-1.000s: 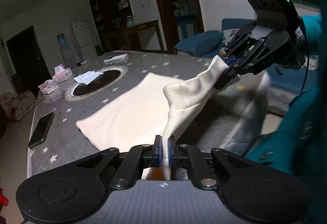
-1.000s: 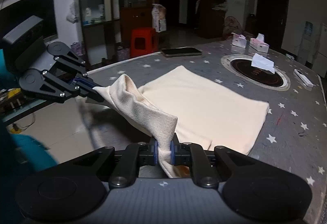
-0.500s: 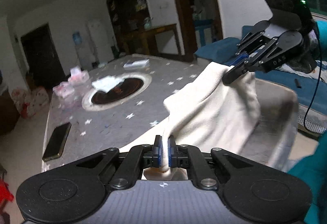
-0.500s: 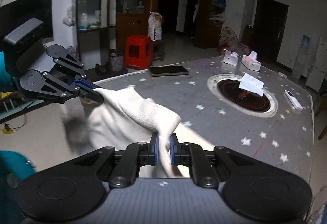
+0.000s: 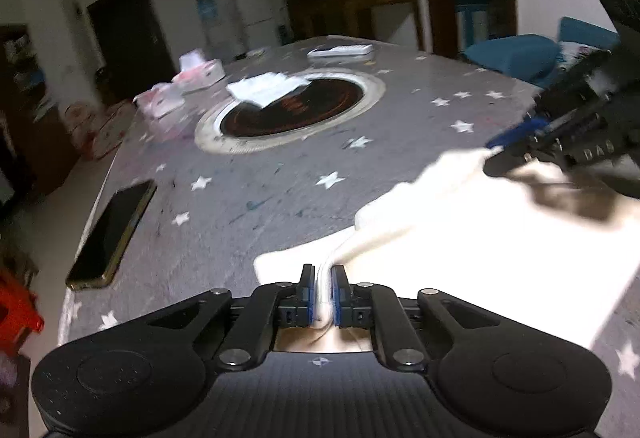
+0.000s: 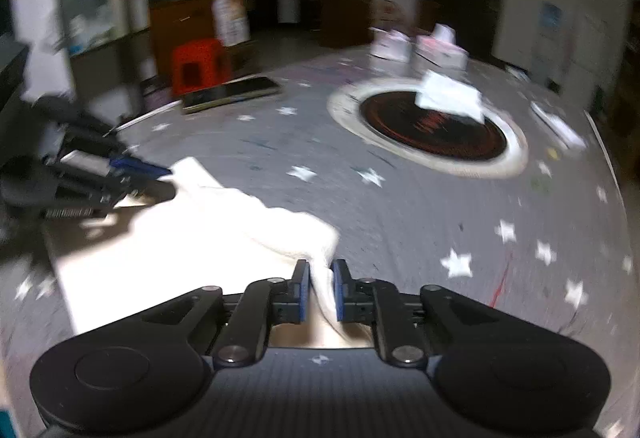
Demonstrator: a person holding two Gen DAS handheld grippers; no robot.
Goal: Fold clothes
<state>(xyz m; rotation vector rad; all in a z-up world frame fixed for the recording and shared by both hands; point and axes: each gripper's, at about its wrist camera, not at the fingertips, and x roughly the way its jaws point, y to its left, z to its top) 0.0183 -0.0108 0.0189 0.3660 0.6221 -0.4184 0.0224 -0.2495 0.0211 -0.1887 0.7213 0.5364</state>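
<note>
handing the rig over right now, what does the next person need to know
Left gripper: jaws opening, a fold of the cream cloth still between the pads.
Right gripper: jaws opening too, a cloth corner still between them.
The cloth lies doubled over near the table edge, with both grippers low at its far edge.
Phone, tissue packs and the round burner are clear of it.
Done: this fold is laid down.
Left: let go, pull back, smooth it, fold again if needed.
</note>
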